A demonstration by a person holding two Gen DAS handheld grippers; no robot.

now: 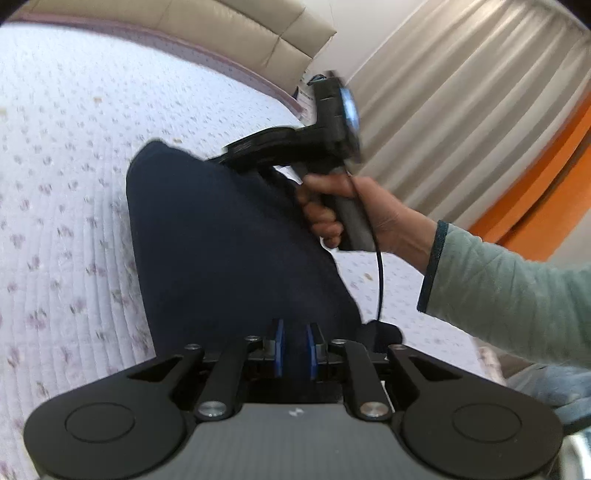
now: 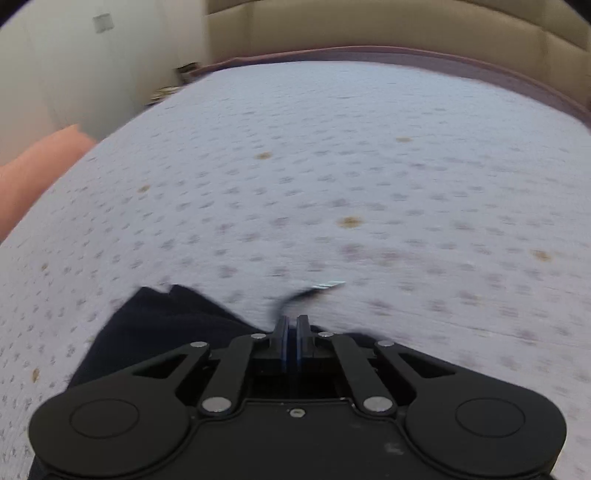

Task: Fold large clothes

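Note:
A dark navy garment (image 1: 229,236) hangs stretched above a white quilted bed (image 1: 66,155). My left gripper (image 1: 294,330) is shut on its near edge, the cloth pinched between the blue pads. The right gripper's body (image 1: 295,140) shows in the left wrist view at the garment's far edge, held by a hand (image 1: 351,210). In the right wrist view my right gripper (image 2: 293,325) is shut on the navy garment (image 2: 155,332), which drapes down to the left over the bed (image 2: 332,166). A small label (image 2: 327,285) sticks out past the fingertips.
A beige padded headboard (image 1: 221,22) runs along the bed's far side. Beige curtains (image 1: 461,92) and an orange strip (image 1: 546,177) stand to the right. An orange-pink object (image 2: 33,166) lies at the bed's left edge. A white wall (image 2: 92,55) is behind.

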